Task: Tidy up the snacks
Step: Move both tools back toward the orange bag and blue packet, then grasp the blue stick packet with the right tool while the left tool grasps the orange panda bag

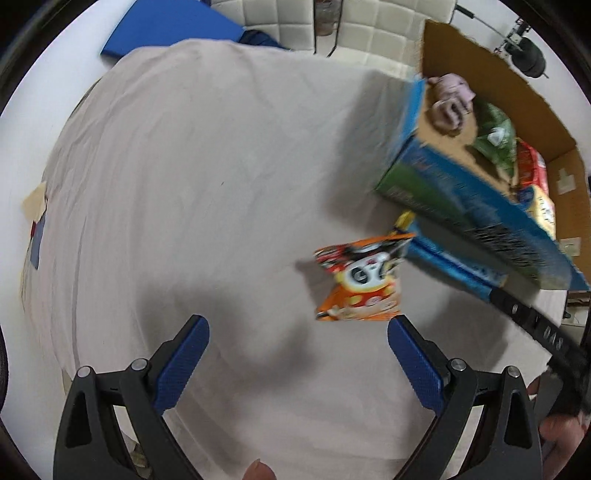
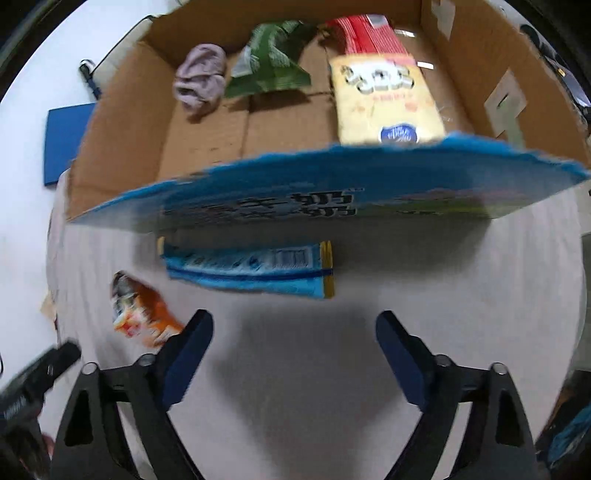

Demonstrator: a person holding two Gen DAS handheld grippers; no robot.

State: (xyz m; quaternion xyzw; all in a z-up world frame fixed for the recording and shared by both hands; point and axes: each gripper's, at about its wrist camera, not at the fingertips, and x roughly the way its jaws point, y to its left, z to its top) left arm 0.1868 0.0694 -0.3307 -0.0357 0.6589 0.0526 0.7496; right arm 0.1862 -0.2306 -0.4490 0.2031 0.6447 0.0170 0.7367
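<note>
An orange snack packet (image 1: pixel 360 284) lies on the pale tablecloth, just ahead and right of my open left gripper (image 1: pixel 297 334). Its fingers hold nothing. The same orange packet (image 2: pixel 144 314) shows at the left of the right wrist view. A long blue snack bag (image 2: pixel 251 267) lies flat in front of the cardboard box (image 2: pixel 122 122). My right gripper (image 2: pixel 294 326) stands open and empty a little short of the blue bag. Inside the box lie a pink pouch (image 2: pixel 201 79), a green bag (image 2: pixel 271 61), a red bag (image 2: pixel 369 33) and a yellow bag (image 2: pixel 384 99).
The box's blue printed front flap (image 2: pixel 332 192) hangs out over the blue bag. A blue board (image 1: pixel 170 26) and a white padded chair (image 1: pixel 369 33) lie beyond the table's far edge. The cloth (image 1: pixel 203 166) stretches bare to the left.
</note>
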